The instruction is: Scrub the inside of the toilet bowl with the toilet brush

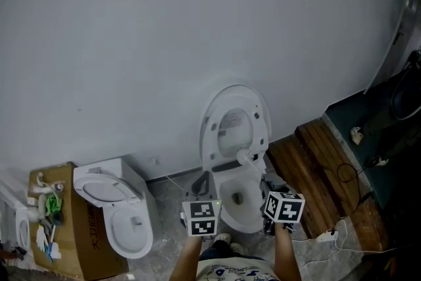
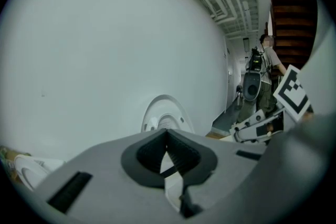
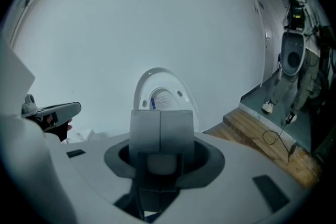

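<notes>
The open white ceramic toilet bowl is standing at the lower centre of the head view, its oval lid leaning up against the pale wall; only a dark drain is showing inside. The left gripper and the right gripper are hovering just before the bowl, each keeping its jaws pressed together on nothing. At lower left, a second white toilet is sitting beside a brown cardboard box carrying small green and white items.
</notes>
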A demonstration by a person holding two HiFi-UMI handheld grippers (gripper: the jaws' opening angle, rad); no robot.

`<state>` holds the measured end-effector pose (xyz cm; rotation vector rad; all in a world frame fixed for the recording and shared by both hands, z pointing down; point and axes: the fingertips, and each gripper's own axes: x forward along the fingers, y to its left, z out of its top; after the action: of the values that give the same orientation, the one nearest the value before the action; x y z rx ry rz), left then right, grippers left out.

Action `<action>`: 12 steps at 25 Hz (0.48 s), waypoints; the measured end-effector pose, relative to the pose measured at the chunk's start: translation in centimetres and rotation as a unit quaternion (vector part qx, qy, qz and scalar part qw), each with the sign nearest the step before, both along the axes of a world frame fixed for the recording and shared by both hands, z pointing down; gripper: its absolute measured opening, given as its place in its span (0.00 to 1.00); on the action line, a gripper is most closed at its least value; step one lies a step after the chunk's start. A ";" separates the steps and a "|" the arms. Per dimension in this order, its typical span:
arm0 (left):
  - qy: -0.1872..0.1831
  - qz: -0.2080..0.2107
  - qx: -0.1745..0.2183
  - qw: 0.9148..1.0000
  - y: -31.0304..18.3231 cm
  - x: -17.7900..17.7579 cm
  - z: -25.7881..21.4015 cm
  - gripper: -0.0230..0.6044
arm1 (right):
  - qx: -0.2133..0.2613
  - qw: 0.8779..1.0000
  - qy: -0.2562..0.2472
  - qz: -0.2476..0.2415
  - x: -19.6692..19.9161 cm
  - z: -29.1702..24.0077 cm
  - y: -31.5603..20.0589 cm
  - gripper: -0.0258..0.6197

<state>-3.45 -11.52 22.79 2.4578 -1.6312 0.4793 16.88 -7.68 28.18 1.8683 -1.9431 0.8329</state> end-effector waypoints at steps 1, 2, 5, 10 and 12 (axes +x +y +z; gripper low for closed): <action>0.000 0.000 0.001 1.000 0.0 0.0 -0.1 0.04 | 0.003 1.000 0.000 0.001 0.0 -0.3 0.0 0.31; 0.000 0.000 0.002 1.000 -0.1 0.1 -0.2 0.04 | 0.006 1.000 0.000 0.002 0.1 -0.5 -0.1 0.31; 0.003 0.000 0.003 1.000 -0.4 0.2 -0.4 0.04 | 0.013 1.000 -0.001 0.005 0.4 -1.0 -0.2 0.31; 0.003 0.002 0.004 1.000 -0.7 0.2 -0.4 0.04 | 0.021 1.000 -0.005 0.009 0.5 -1.2 -0.4 0.31; 0.004 0.002 0.005 1.000 -0.8 0.3 -0.5 0.04 | 0.022 1.000 -0.004 0.010 0.6 -1.4 -0.5 0.31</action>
<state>-3.10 -12.33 22.24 2.4676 -1.6295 0.4625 17.51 -8.16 26.81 1.9144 -1.9660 0.8101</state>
